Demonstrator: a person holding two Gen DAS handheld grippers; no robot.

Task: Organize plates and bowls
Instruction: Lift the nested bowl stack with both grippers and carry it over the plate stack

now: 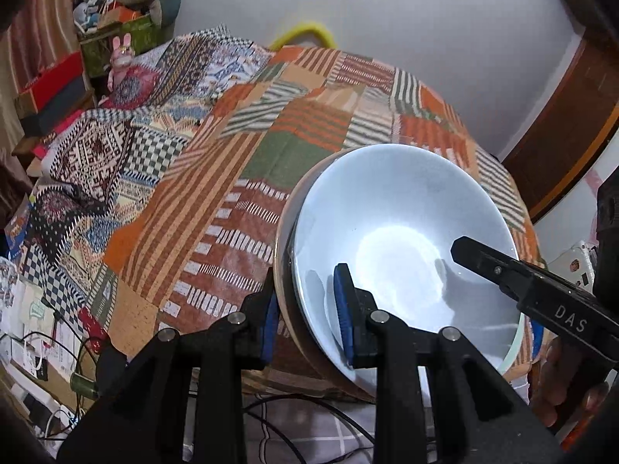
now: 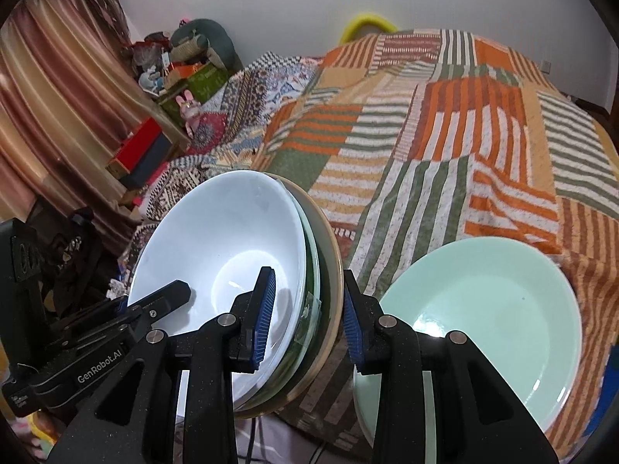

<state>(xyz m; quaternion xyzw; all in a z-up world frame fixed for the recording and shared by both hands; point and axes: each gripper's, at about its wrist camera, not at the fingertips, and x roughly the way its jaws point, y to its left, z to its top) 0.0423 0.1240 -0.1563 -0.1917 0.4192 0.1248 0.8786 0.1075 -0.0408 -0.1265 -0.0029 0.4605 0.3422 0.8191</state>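
two grippers clamp one stack of dishes from opposite sides, holding it tilted above the quilt point(image 2: 445, 147). the stack is a white bowl point(image 2: 220, 255) nested on top, a thin greenish glass dish point(image 2: 315, 309) under it, and a tan plate point(image 2: 336, 270) at the bottom. nothing lies inside the white bowl.

the left gripper point(image 1: 307, 317) has one blue pad inside the bowl and the other pad against the outer edge of the stack, jaws closed on the rims. the right gripper point(image 2: 309, 317) grips the opposite edge the same way, one pad on the bowl's inner wall and one outside the tan plate. each gripper's black finger shows in the other's view, reaching over the bowl's rim.

just beside the stack, a mint green plate point(image 2: 483, 321) rests flat on the quilt near its front edge, with nothing on it. a hand point(image 1: 561, 386) shows at the lower right of the left view, under the right gripper's body.
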